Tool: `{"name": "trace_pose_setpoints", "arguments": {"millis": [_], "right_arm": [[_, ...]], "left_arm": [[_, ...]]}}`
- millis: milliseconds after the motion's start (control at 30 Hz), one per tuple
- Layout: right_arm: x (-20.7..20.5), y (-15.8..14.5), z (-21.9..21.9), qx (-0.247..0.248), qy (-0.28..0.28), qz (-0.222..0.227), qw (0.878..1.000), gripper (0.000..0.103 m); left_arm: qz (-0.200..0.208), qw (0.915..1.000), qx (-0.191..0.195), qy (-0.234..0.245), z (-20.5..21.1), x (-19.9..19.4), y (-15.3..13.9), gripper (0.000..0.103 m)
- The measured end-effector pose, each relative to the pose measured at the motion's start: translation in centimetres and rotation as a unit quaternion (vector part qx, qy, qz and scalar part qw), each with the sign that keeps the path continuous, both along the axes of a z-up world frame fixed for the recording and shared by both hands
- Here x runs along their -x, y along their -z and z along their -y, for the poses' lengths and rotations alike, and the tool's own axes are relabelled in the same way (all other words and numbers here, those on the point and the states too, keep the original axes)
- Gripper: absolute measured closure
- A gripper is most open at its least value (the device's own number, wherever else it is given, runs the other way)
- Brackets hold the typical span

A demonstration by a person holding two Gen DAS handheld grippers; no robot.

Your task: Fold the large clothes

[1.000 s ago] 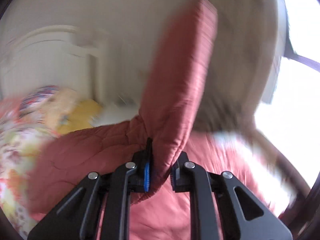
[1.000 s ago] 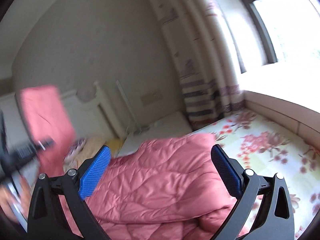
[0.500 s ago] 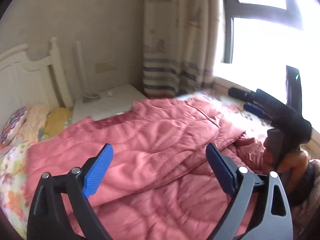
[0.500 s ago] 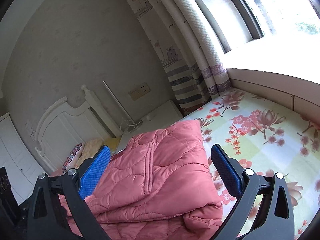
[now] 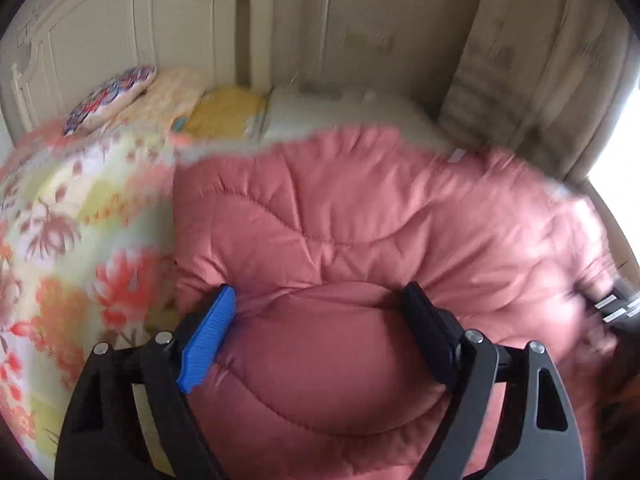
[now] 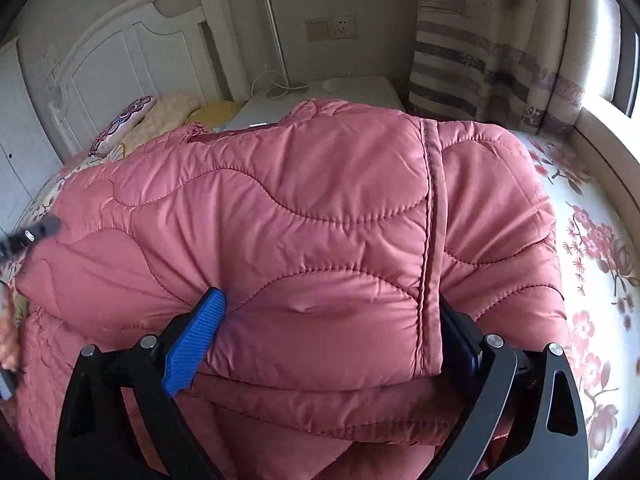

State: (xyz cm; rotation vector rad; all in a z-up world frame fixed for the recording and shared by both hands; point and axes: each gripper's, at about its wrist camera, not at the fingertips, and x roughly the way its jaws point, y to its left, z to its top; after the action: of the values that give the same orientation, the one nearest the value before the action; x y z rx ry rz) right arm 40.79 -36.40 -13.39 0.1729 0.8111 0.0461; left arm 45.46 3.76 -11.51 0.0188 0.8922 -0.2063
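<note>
A pink quilted padded coat [image 6: 304, 216] lies folded in a thick stack on the flowered bed sheet [image 6: 592, 240]. It also fills the left wrist view [image 5: 360, 232]. My left gripper [image 5: 320, 320] is open, its jaws wide and pressed down against a puffy bulge of the coat. My right gripper [image 6: 332, 328] is open too, its jaws straddling the front edge of the folded stack beside the placket seam. Neither gripper pinches fabric. The tip of the left gripper [image 6: 36, 234] shows at the far left of the right wrist view.
Pillows [image 5: 116, 96] and a yellow cushion [image 5: 228, 114] lie against the white headboard [image 6: 120, 52]. A white nightstand [image 6: 352, 88] with a cable stands behind the coat. A striped curtain [image 6: 480, 52] and a window ledge [image 6: 608, 136] are at the right.
One second ago my left gripper held a coat flap up; it let go. Both open grippers have dropped close onto the coat, which now lies folded over in a stack.
</note>
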Motion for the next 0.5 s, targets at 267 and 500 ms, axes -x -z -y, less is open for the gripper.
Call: {"name": "trace_pose_setpoints", "arguments": {"millis": [267,500], "right_arm": [[0.2,0.4,-0.6,0.005,-0.009,0.0,1.0,0.008],[0.1,-0.2,-0.4,0.004,-0.01,-0.002,1.0,0.007]], "left_arm": [[0.056,0.9842,0.15,-0.075,-4.4,-0.6,-5.7,0.023],[-0.048,0.9943,0.065,-0.07,-1.3,-8.4,-1.1,0.021]]}}
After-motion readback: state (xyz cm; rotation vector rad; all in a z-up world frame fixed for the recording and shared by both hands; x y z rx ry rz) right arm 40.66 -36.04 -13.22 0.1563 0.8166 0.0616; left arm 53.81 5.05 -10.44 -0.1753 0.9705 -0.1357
